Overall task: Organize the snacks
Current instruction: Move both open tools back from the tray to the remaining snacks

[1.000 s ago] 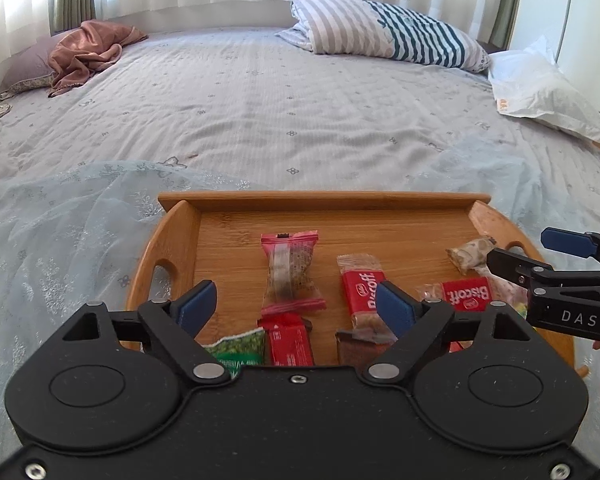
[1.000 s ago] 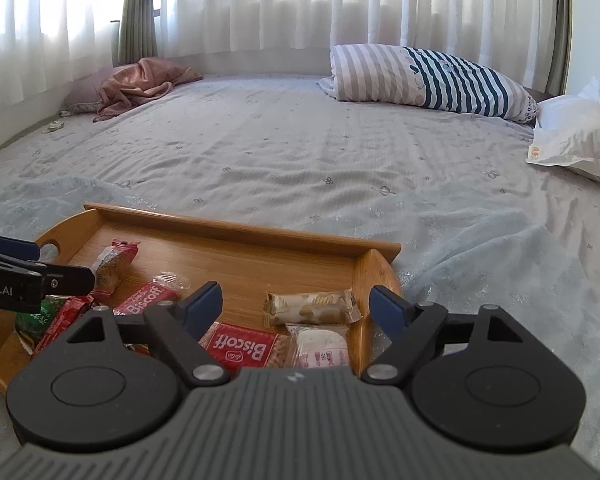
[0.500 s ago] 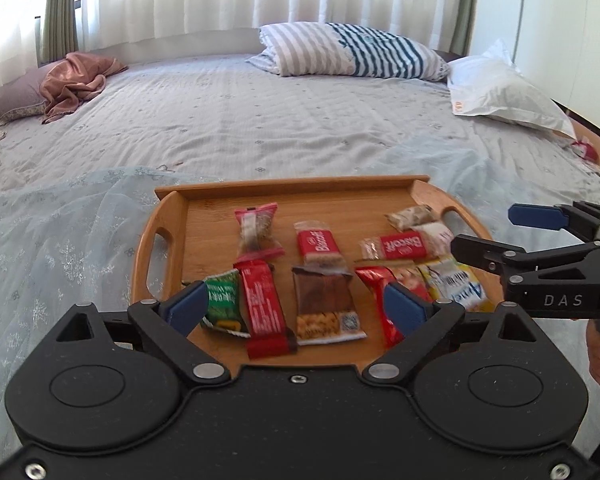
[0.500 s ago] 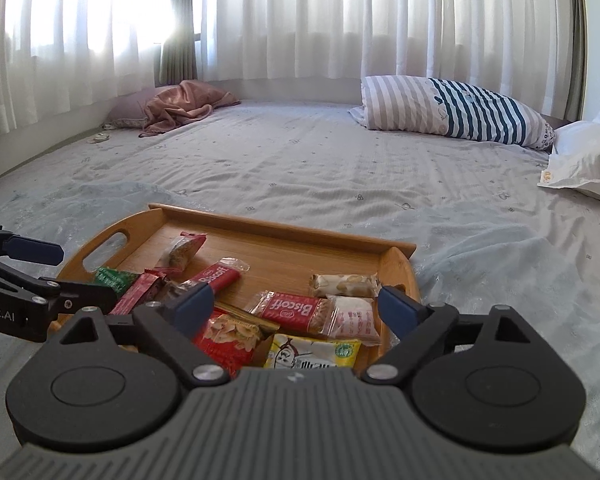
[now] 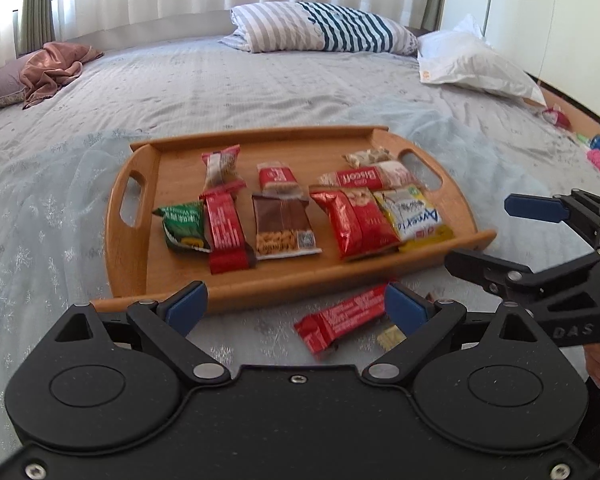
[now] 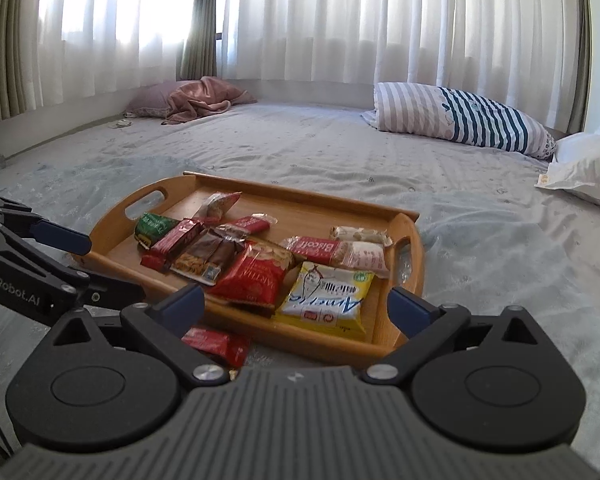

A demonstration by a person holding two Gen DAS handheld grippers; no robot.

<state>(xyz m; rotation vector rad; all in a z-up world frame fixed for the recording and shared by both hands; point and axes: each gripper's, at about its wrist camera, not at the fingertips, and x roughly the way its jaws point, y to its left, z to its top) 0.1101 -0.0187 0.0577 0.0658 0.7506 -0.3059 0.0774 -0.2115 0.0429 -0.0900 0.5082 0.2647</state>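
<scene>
A wooden tray [image 5: 300,284] with handle slots lies on the bed and holds several snack packets: a green one [image 5: 184,224], a brown one [image 5: 284,224], a red one [image 5: 356,224], a yellow one [image 5: 412,212] and a Biscoff bar [image 5: 356,178]. On the sheet in front of the tray are a long red bar [image 5: 340,320] and a small pale piece [image 5: 390,336]. My left gripper [image 5: 294,300] hovers open above the tray's near rim, holding nothing. My right gripper [image 6: 296,302] is at the tray's right corner [image 6: 416,256]; its jaws are opening with nothing gripped.
A striped pillow [image 5: 324,28] and a white bag [image 5: 472,64] lie at the far side of the bed. A pink cloth [image 5: 52,64] is bunched at the far left. Small colourful items [image 5: 598,156] sit at the bed's right edge. Curtains [image 6: 340,20] hang behind.
Both grippers have drawn back from the tray, so the whole tray and the red bar on the sheet have come into view. Both pairs of jaws stand wider.
</scene>
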